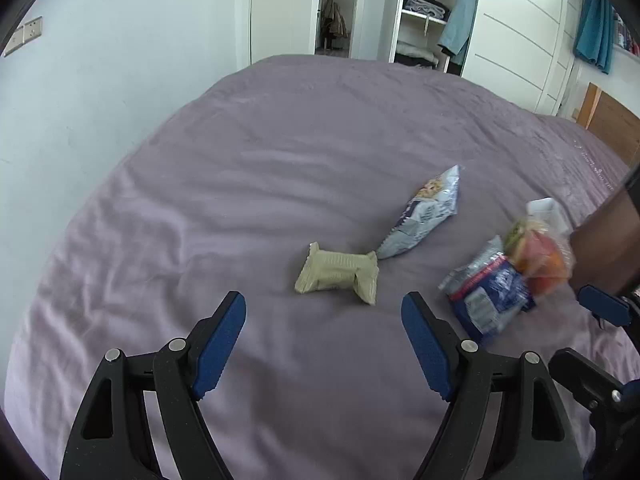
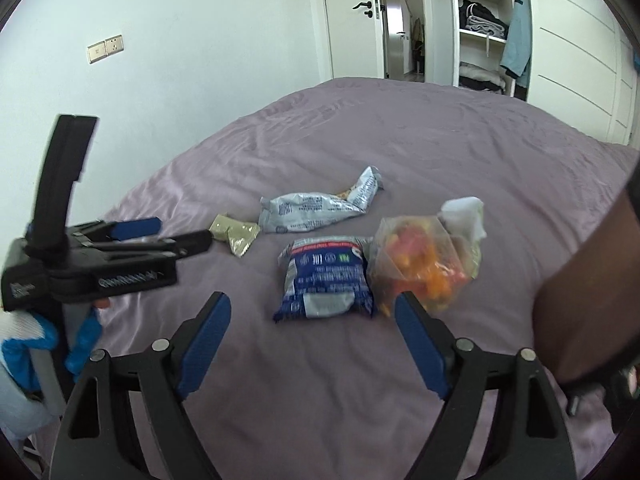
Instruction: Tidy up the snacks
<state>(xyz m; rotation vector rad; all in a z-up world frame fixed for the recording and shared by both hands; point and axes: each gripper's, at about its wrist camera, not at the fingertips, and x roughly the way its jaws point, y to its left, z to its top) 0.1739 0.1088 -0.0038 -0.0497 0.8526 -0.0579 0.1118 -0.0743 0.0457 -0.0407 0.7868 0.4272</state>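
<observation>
Several snack packets lie on a purple bedspread (image 1: 280, 168). In the left wrist view my left gripper (image 1: 324, 312) is open and empty, hovering just short of a beige packet (image 1: 338, 274). Beyond that lies a pale grey-blue packet (image 1: 424, 216). To the right are a dark blue packet (image 1: 490, 296) and a clear bag of orange and red pieces (image 1: 536, 260). In the right wrist view my right gripper (image 2: 312, 312) is open and empty, with the dark blue packet (image 2: 326, 280) just ahead of its jaws and the clear bag (image 2: 420, 268) by the right finger. The left gripper (image 2: 176, 234) points at the beige packet (image 2: 236, 234).
A white crumpled item (image 2: 464, 212) lies behind the clear bag. A dark brown object (image 2: 592, 280), which I cannot identify, fills the right edge. A white-and-blue gloved hand (image 2: 24, 340) holds the left gripper. The wall (image 1: 100, 100) borders the bed's left side, and an open wardrobe (image 1: 428, 12) stands beyond it.
</observation>
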